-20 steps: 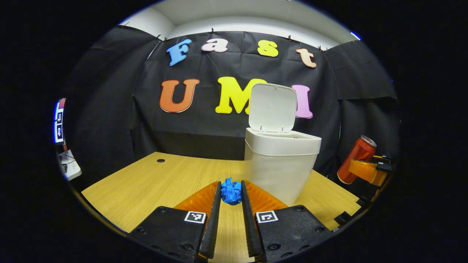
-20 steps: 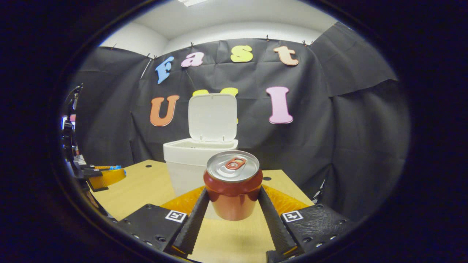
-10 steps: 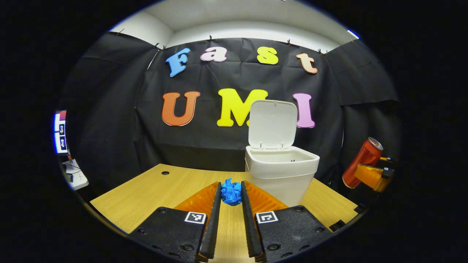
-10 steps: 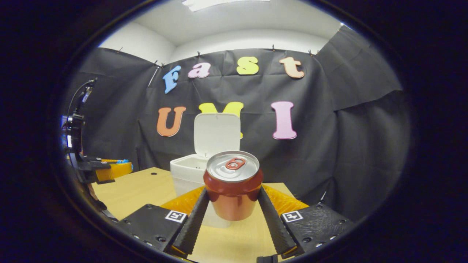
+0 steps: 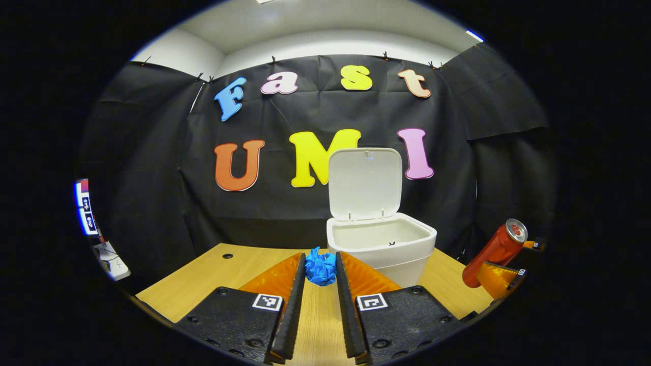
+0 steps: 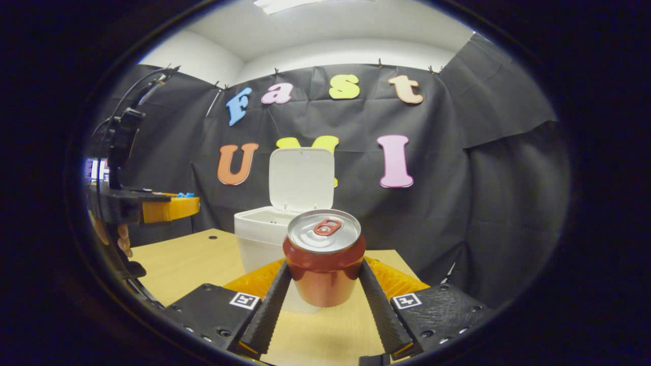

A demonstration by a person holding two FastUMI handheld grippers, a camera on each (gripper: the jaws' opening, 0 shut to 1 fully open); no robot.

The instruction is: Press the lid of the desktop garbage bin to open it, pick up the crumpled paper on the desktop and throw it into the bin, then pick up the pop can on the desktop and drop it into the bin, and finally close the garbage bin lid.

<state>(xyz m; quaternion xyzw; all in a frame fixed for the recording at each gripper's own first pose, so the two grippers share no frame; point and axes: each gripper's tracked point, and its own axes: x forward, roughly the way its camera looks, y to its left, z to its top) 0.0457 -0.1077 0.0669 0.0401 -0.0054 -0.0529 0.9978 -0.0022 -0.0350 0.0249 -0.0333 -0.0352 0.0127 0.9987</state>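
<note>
Both grippers are loaded. Left gripper [image 5: 320, 272] has its 2 fingers pinched on the blue paper ball [image 5: 320, 269], held right at the fingertips so the ball sticks out forward, free to fall once the fingers part. Right gripper [image 6: 325, 277] has its 2 fingers pressed against the sides of the red can [image 6: 324, 256], which stands upright between them with its pull-tab top facing up; gripping it low on the body keeps it from tipping. In the left gripper view the can also appears at the far right, leaning in the other gripper's fingers, clear of the wooden desk [image 5: 213, 274].

White bin [image 5: 381, 244] stands on the desk with its lid [image 5: 365, 183] swung up and standing open, so step 1 looks done. The paper ball goes in first, which is probably why the left gripper is the one closing on the bin while the can waits off to the side.

Compared with 1 second ago, the left gripper has risen: the bin sits lower in its view and its inside is now visible, where before only the outer wall and rim showed. The bin has also drifted toward the centre of that view. In the right gripper view the left gripper [image 6: 170, 208] has climbed from desk level to about the height of the bin's rim. The can's hold looks unchanged.
</note>
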